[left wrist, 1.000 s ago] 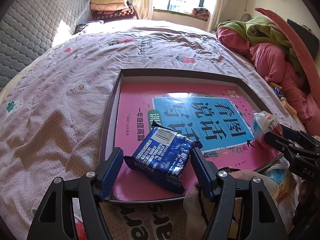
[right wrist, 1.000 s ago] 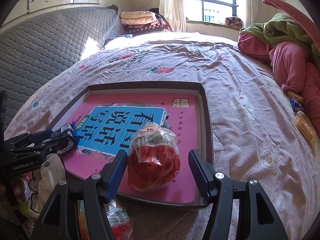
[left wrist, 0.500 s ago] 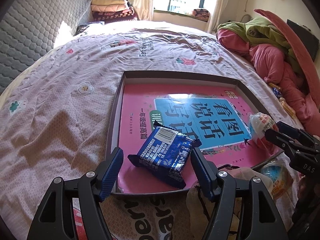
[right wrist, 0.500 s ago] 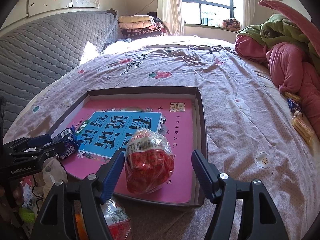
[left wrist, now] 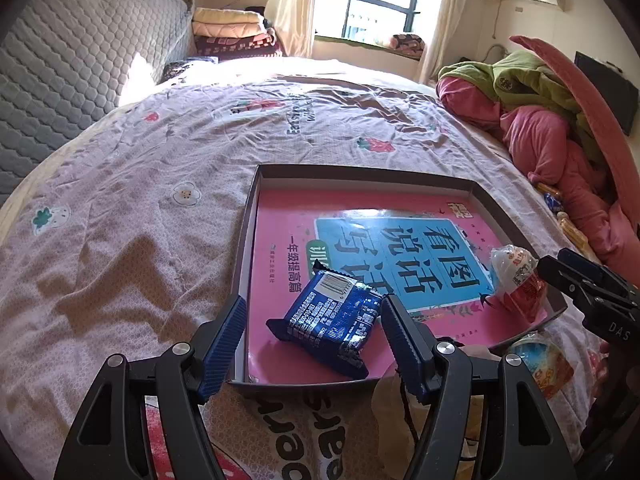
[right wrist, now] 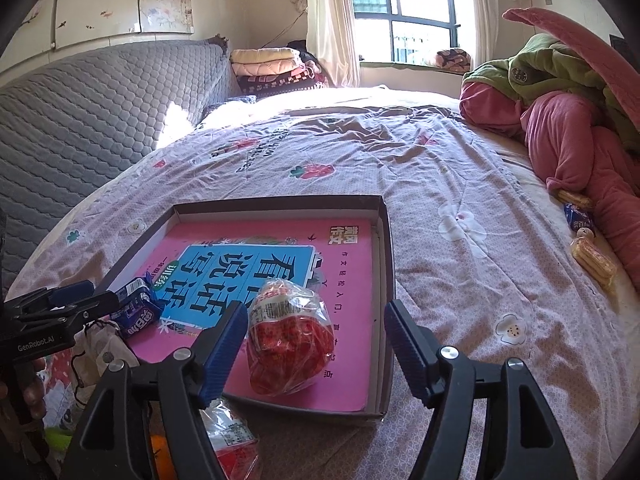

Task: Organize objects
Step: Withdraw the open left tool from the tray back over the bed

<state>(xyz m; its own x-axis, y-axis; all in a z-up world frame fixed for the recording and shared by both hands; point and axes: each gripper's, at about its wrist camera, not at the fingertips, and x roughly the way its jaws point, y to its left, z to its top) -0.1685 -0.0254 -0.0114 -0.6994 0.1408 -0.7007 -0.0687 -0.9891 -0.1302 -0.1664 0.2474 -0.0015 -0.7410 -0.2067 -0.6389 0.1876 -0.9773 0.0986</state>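
Nearest the left wrist camera, the left gripper stands spread wide, its blue pads clear on either side of a blue snack packet that lies flat at the near end of a shallow dark-walled box. The right gripper is opening; the red-and-clear bagged snack sits between its fingers, released, resting on the pink book that lines the box floor. A further packet in clear wrap lies on the bedding just in front of the box's near wall, beneath the right gripper. The box rests on a bed covered with a pale mauve sheet printed with flowers and strawberries. At the right edge of the bed lie small wrapped snacks beside a heap of pink and green bedding. A grey quilted headboard runs along the left. Folded blankets are stacked in the far corner beneath a curtained window, sunlit.
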